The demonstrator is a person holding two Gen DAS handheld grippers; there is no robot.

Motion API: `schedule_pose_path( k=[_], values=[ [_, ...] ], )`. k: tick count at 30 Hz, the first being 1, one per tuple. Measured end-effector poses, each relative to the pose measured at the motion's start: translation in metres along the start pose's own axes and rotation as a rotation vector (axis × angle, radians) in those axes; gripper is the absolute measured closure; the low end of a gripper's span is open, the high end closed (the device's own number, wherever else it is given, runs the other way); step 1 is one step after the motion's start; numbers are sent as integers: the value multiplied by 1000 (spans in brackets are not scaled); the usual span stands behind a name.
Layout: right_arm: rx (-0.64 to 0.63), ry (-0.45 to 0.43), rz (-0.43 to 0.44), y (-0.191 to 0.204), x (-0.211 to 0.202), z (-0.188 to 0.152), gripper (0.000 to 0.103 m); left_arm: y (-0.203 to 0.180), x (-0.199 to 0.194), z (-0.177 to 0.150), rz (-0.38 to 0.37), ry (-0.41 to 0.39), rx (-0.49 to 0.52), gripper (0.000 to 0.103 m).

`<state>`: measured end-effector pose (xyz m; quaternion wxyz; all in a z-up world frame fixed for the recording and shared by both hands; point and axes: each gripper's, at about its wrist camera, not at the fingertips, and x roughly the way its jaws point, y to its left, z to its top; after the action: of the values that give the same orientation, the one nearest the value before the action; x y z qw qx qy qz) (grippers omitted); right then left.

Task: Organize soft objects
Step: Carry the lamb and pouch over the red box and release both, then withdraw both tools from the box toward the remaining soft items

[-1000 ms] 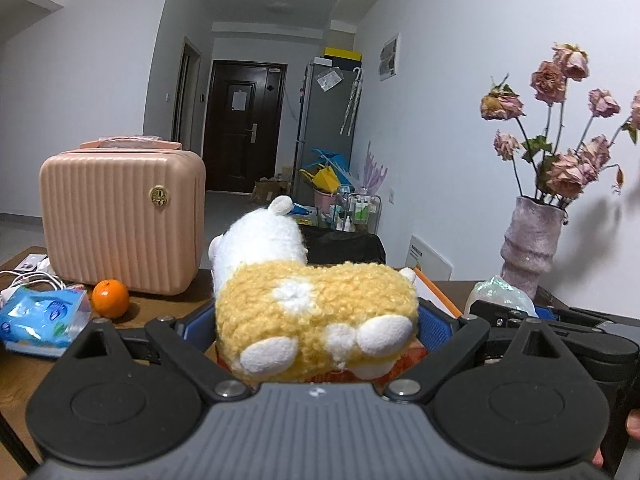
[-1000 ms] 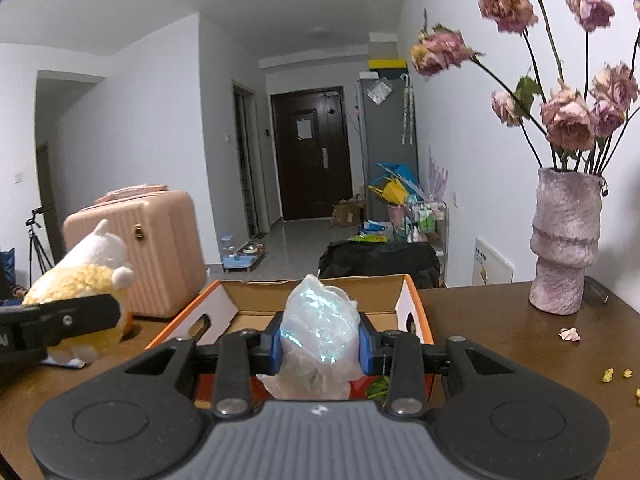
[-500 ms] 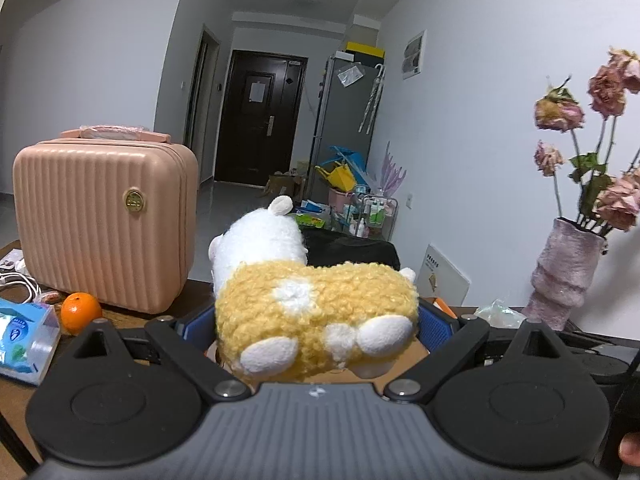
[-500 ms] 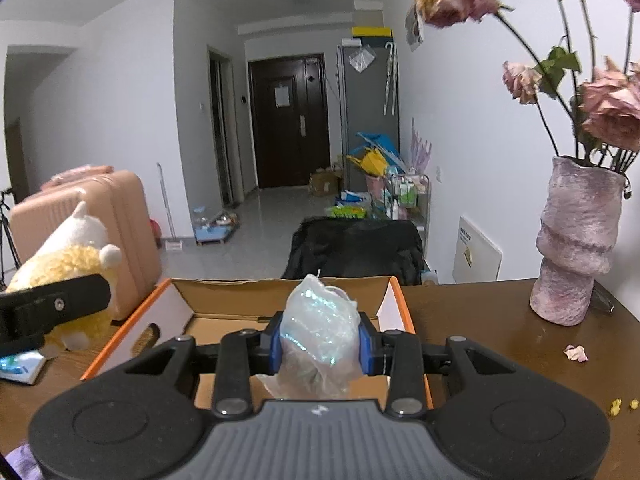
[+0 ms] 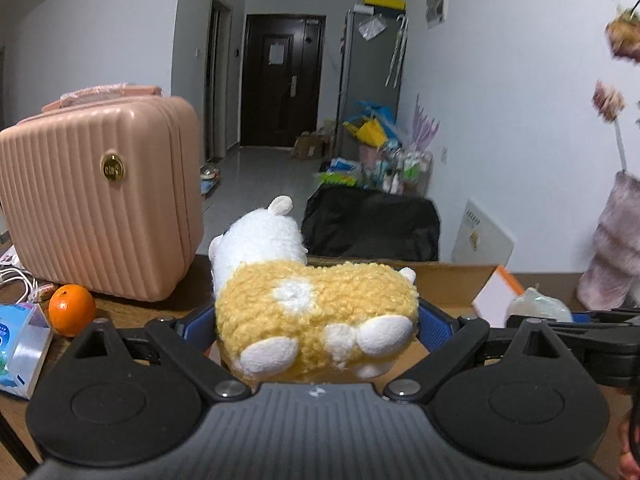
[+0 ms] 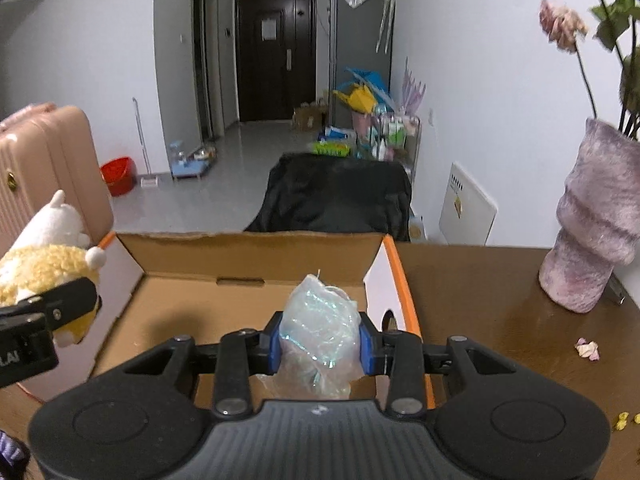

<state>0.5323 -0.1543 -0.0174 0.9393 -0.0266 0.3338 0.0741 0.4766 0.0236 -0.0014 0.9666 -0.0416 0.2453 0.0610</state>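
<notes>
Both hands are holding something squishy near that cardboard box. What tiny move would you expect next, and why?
Probably a short lowering of the right gripper into the cardboard box. Its fingers are clamped on the crinkly plastic bag, which hangs over the open, apparently bare box floor. The left gripper holds the plush toy near the box's left edge, so it likely goes second.

The supporting surface is a dark brown wooden table (image 6: 480, 280). Resting on it: an open cardboard box (image 6: 256, 256), a pink ribbed suitcase (image 5: 100, 200), an orange (image 5: 72, 310), a blue tissue pack (image 5: 20, 344), a mauve vase (image 6: 592, 224), and small scattered scraps (image 6: 587, 349), possibly fallen petals.
</notes>
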Motion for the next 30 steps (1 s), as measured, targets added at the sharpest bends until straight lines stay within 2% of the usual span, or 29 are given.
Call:
schedule_pose_path(
  k=[6, 11, 14, 16, 19, 21, 30],
  values=[
    [-5, 29, 7, 2, 14, -5, 67, 4, 19, -7, 22, 41, 10, 5],
    [-9, 23, 15, -1, 14, -7, 60, 4, 21, -9, 8, 50, 16, 2],
    [-15, 19, 9, -1, 12, -9, 43, 5, 21, -9, 11, 47, 12, 0],
    [-18, 12, -3, -1, 9, -12, 23, 7, 20, -9, 3, 38, 7, 0],
    [-25, -4, -9, -4, 6, -14, 6, 9, 18, -8, 19, 35, 6, 0],
    [-24, -13, -10, -4, 3, -15, 2, 10, 18, -9, 23, 36, 4, 0],
    [-31, -49, 0, -8, -23, -25, 2, 17, 1, -6, 35, 37, -5, 0]
  ],
)
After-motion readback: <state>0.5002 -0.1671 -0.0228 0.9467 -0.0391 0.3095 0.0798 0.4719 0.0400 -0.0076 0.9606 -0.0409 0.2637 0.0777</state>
